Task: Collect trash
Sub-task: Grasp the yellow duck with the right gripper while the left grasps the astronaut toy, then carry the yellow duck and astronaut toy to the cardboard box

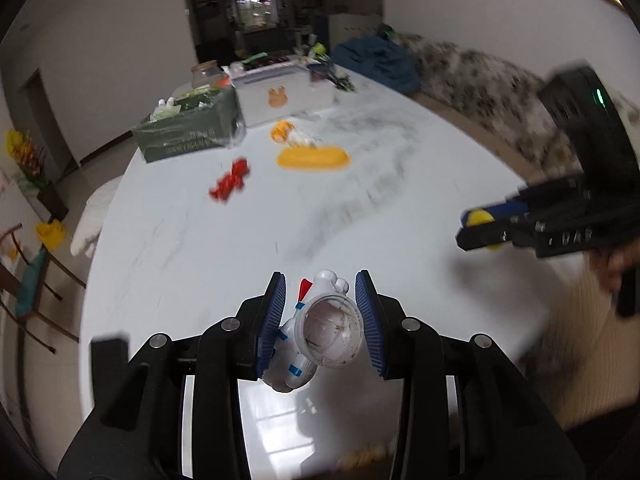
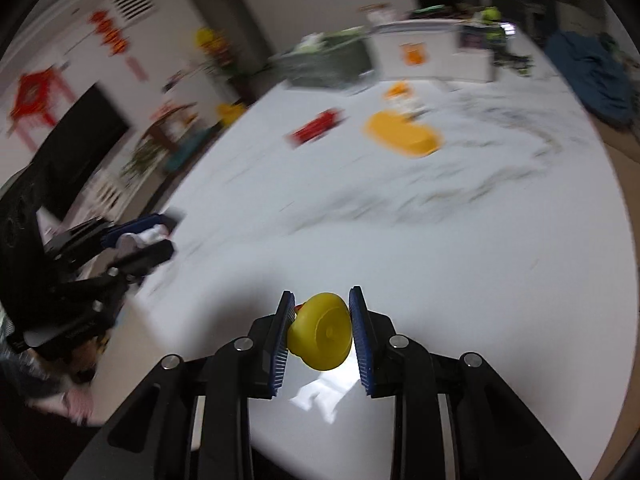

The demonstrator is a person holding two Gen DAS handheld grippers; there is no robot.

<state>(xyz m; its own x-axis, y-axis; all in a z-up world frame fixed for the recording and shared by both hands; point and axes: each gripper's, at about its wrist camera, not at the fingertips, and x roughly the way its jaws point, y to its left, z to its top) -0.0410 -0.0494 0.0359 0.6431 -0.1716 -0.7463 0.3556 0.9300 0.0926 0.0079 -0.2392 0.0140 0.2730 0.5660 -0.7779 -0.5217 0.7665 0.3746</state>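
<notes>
While the left claw (image 1: 320, 316) pinches a light, slick astronaut-shaped bottle (image 1: 316, 332) by its rigid middle, the right claw (image 2: 320, 332) grips a stiff yellow cap (image 2: 322, 338)

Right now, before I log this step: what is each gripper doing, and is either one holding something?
Left gripper: closed on a white astronaut toy, off the table.
Right gripper: closed on a yellow round piece, off the table.
</notes>
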